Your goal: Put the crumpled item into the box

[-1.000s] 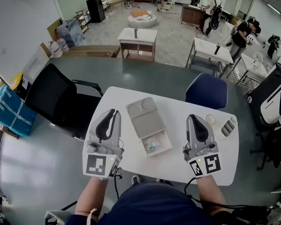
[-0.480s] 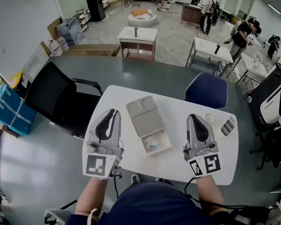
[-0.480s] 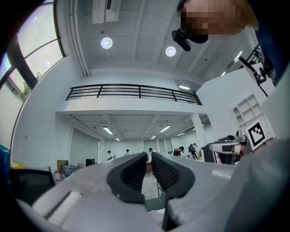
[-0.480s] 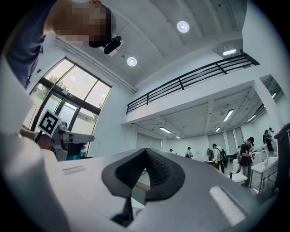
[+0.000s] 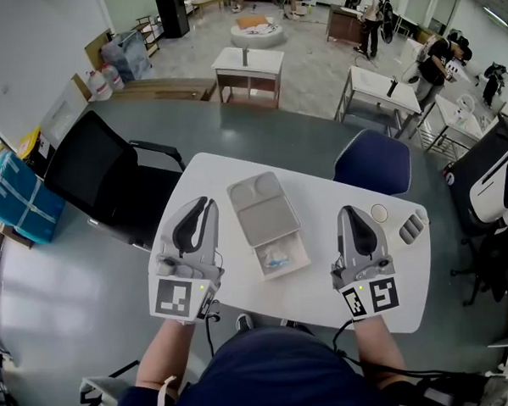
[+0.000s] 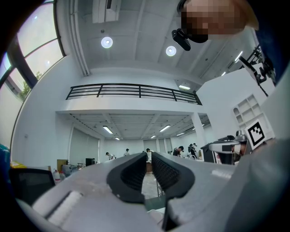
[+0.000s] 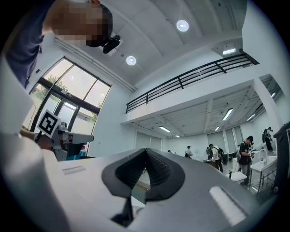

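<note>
An open box (image 5: pixel 301 256) lies in the middle of the white table (image 5: pixel 321 194), its grey lid (image 5: pixel 263 208) folded back away from me. A crumpled whitish-blue item (image 5: pixel 276 260) lies inside the box. My left gripper (image 5: pixel 210 202) rests on the table to the left of the box. Its jaws (image 6: pixel 148 155) stand almost together with only a thin slit and nothing between them. My right gripper (image 5: pixel 349 210) rests to the right of the box. Its tips (image 7: pixel 145 150) touch and hold nothing.
A small white round disc (image 5: pixel 379 213) and a grey ridged object (image 5: pixel 411 229) lie on the table's right side. A black office chair (image 5: pixel 109 184) stands at the table's left, a blue chair (image 5: pixel 373 164) behind it. Other tables and people are far off.
</note>
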The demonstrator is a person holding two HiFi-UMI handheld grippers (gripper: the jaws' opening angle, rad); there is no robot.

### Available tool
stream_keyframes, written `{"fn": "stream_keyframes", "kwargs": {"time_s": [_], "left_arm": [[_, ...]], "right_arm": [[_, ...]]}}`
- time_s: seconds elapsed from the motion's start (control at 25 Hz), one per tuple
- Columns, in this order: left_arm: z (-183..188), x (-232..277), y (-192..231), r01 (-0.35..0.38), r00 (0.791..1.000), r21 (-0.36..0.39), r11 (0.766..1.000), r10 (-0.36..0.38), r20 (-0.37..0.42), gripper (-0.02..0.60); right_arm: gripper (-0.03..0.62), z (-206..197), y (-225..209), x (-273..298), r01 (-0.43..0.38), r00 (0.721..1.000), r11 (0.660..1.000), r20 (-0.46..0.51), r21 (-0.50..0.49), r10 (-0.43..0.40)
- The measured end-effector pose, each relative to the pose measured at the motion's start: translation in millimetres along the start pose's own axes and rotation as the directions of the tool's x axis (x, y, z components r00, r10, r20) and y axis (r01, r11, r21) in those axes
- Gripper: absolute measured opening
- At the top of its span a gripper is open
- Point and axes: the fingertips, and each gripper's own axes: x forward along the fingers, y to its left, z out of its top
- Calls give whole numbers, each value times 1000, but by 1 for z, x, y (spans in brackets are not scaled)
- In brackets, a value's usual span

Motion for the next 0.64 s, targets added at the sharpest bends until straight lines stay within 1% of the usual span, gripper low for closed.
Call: {"fn": "stream_keyframes", "kwargs": {"time_s": [0.64], "left_arm": [[-2, 3, -2, 7, 1000, 2, 1000, -7, -3, 40]], "right_arm": [[2, -1, -4, -1, 5, 1000, 1000, -5, 4, -5]]}}
